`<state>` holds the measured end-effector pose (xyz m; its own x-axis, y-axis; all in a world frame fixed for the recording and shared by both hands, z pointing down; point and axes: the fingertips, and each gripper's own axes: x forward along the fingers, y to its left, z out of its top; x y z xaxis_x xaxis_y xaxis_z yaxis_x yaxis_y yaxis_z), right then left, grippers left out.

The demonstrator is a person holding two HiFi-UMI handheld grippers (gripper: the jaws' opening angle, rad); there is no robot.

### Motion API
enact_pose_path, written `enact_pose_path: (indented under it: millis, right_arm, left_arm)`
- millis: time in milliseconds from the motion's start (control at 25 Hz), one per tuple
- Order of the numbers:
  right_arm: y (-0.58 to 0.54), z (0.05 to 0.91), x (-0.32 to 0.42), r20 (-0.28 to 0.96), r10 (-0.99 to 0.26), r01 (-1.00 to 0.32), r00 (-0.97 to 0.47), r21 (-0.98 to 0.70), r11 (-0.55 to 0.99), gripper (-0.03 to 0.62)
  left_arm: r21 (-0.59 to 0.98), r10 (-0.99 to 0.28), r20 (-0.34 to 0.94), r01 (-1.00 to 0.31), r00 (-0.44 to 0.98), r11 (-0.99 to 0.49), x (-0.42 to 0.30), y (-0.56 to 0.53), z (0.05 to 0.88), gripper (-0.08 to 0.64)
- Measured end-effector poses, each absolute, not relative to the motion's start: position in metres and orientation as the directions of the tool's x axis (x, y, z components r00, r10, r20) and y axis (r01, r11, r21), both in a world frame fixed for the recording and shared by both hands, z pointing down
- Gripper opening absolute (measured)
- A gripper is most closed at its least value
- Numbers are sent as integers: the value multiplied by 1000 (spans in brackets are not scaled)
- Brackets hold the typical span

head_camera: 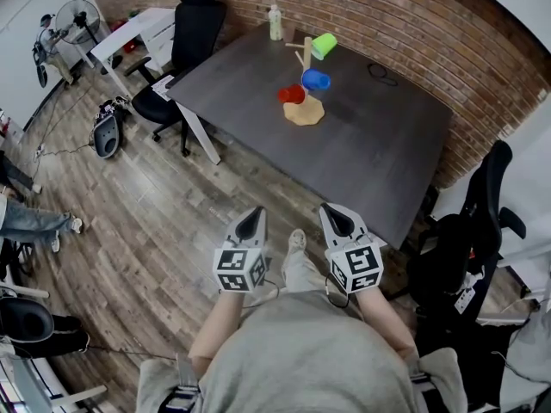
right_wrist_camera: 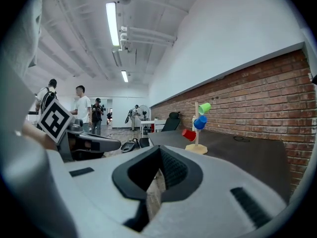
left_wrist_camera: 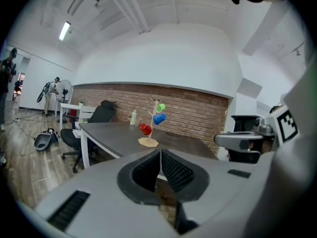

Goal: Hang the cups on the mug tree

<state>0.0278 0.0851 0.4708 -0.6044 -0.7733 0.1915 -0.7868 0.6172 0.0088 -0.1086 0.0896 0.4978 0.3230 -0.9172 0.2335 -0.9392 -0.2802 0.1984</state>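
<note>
A wooden mug tree [head_camera: 304, 101] stands on the far part of the dark table [head_camera: 362, 144]. On its pegs hang a green cup [head_camera: 324, 45], a blue cup [head_camera: 315, 79] and a red cup [head_camera: 292, 94]. The same tree [left_wrist_camera: 150, 128] with its cups appears small in the left gripper view, and again as the tree [right_wrist_camera: 197, 133] in the right gripper view. My left gripper [head_camera: 250, 223] and right gripper [head_camera: 337, 218] are held close to my body, well short of the table. Both are shut with nothing between their jaws.
A pale bottle [head_camera: 275, 22] stands at the table's far edge and a dark cable [head_camera: 381, 73] lies near the brick wall. Black office chairs [head_camera: 176, 58] stand at the left and one chair [head_camera: 469, 248] at the right. People stand by a fan [right_wrist_camera: 142, 114] far off.
</note>
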Motion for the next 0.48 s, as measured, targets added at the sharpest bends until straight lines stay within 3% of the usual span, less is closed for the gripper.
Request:
enact_pose_path:
  millis: [480]
  right_arm:
    - [86,474,35,208,-786,-803,-582,10,596,1]
  left_arm:
    - [193,-908,242,-934,341,-299,-105,90,498,15]
